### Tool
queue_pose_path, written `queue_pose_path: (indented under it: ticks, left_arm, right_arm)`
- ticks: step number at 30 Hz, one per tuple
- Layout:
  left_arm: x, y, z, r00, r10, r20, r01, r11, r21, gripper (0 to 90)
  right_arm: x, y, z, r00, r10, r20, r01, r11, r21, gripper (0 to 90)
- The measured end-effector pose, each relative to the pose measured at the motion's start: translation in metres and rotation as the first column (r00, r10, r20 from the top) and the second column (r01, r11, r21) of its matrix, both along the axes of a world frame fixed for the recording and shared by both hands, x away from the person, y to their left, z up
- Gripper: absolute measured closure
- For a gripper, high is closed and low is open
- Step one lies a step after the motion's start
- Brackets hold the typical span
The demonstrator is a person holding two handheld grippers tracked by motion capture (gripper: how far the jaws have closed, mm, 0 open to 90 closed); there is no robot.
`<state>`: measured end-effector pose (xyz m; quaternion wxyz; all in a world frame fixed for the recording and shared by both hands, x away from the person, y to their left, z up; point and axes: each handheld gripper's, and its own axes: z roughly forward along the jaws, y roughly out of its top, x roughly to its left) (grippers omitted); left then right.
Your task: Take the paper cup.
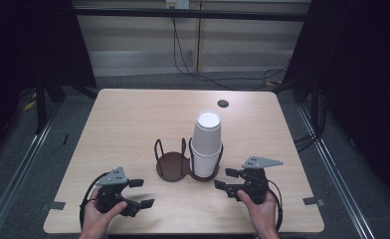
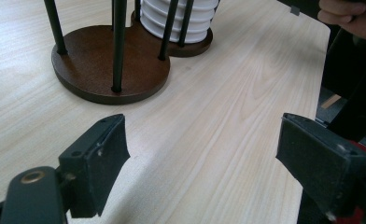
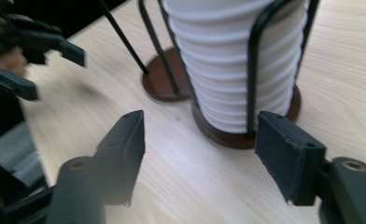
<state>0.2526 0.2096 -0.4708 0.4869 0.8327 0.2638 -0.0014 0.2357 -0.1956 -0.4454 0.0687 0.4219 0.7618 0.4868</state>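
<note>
**Both grippers empty beside the cup holder**

The left gripper (image 1: pixel 139 193) and the right gripper (image 1: pixel 225 179) both stand with jaws apart, holding nothing, low over the pale wood-grain tabletop (image 1: pixel 133 124). Between and beyond them stands the holder (image 1: pixel 172 167): brown round bases, black wire posts. The right gripper view shows the ridged rims of the white cups (image 3: pixel 228 60) just ahead.

I see my left gripper (image 1: pixel 137 193) and right gripper (image 1: pixel 224 179) as matte black blocks, each topped by a grey three-cornered plate with small dark holes. Black cables loop from both down past the bare hands, no sleeves in sight. Up close, the jaws are flat black pads with worn, chipped edges, small screw holes, and a brass-ringed pivot at the base
</note>
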Motion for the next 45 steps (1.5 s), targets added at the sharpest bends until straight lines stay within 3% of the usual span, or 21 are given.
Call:
queue_pose_path:
  ticks: [2, 5, 8, 12, 22, 26, 36, 45]
  left_arm:
    - [-0.001, 0.000, 0.001, 1.0000, 0.001, 0.006, -0.001, 1.0000, -0.005, 16.7]
    - [-0.001, -0.001, 0.000, 1.0000, -0.003, -0.002, 0.003, 1.0000, -0.007, 16.7]
    - [0.001, -0.001, 0.001, 1.0000, -0.003, -0.002, 0.003, 1.0000, -0.007, 16.7]
    - [0.002, -0.002, 0.000, 0.9997, 0.010, 0.020, -0.010, 0.9998, 0.019, 16.7]
    - [0.004, -0.005, 0.000, 0.9993, -0.008, 0.035, 0.006, 0.9983, 0.058, 16.7]
    - [0.005, -0.005, 0.001, 0.9993, -0.007, 0.036, 0.005, 0.9985, 0.055, 16.7]
    - [0.003, -0.006, 0.001, 0.9993, -0.017, 0.034, 0.015, 0.9983, 0.056, 16.7]
    - [0.003, -0.007, 0.001, 0.9991, -0.022, 0.036, 0.019, 0.9974, 0.069, 16.7]
  right_arm:
    - [-0.001, -0.001, 0.006, 0.9999, -0.005, -0.011, 0.005, 0.9998, 0.022, 25.2]
    - [-0.001, -0.001, 0.009, 0.9999, 0.003, -0.016, -0.002, 0.9990, 0.045, 24.1]
    - [0.002, 0.000, 0.014, 0.9999, 0.010, -0.005, -0.010, 0.9999, 0.014, 22.9]
    - [0.003, 0.000, 0.018, 0.9998, 0.022, -0.005, -0.022, 0.9997, 0.011, 22.3]
    - [0.006, -0.005, 0.038, 0.9985, 0.047, 0.028, -0.047, 0.9988, -0.011, 22.1]
    - [0.011, -0.006, 0.047, 0.9972, 0.066, 0.035, -0.066, 0.9977, -0.013, 22.0]
    - [0.025, -0.003, 0.062, 0.9948, 0.100, 0.015, -0.101, 0.9949, 0.006, 17.3]
    - [0.038, -0.001, 0.080, 0.9921, 0.125, 0.010, -0.125, 0.9920, -0.019, 14.5]
